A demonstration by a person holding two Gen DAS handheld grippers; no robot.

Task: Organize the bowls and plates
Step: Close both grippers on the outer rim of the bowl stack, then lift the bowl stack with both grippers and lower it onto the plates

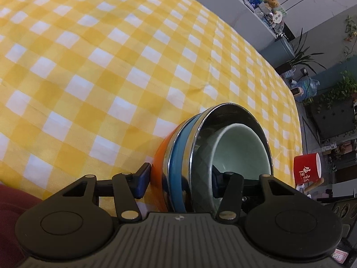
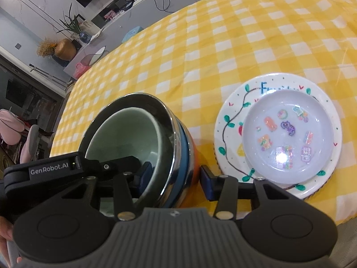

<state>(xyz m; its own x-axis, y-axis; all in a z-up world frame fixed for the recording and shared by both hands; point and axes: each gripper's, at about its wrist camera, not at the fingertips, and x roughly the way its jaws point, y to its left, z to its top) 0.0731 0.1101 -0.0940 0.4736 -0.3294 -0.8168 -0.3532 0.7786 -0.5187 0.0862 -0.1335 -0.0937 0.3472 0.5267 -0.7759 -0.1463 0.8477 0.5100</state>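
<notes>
Stack: nested bowls point(image 2: 156, 147), pale green ceramic bowl point(image 2: 125, 138) inside a shiny steel bowl point(image 2: 169, 134), then a blue-banded bowl point(image 2: 186, 154) and an orange bowl point(image 2: 194, 156) outermost; tilted on edge, mouth toward the cameras.
Place: on the yellow-and-white checked tablecloth point(image 2: 223, 33), close in front of both tools, at about 9 o'clock from the plates.
Handling: likely heavy for its size, stiff, glazed and polished so slippery; ceramic breakable; loose nesting, so inner bowls could slide out if tipped further.
Hold: best across the combined rim wall, one finger inside, one outside, from two sides.
Left gripper point(image 1: 180, 178): jaws at medium width, straddling the rim; pads near the walls, firm pressure not certain through the fisheye blur.
Right gripper point(image 2: 176, 176): medium width, one blue pad inside the green bowl, the other just beside the orange wall; contact likewise unclear.
Right view only: white hand-painted plate with vines point(image 2: 229, 120) carrying a smaller translucent sticker plate point(image 2: 287, 138), at 3 o'clock of the stack.
Left view only: red mug with white lettering point(image 1: 306, 169) at 3 o'clock, past the bowls.
</notes>
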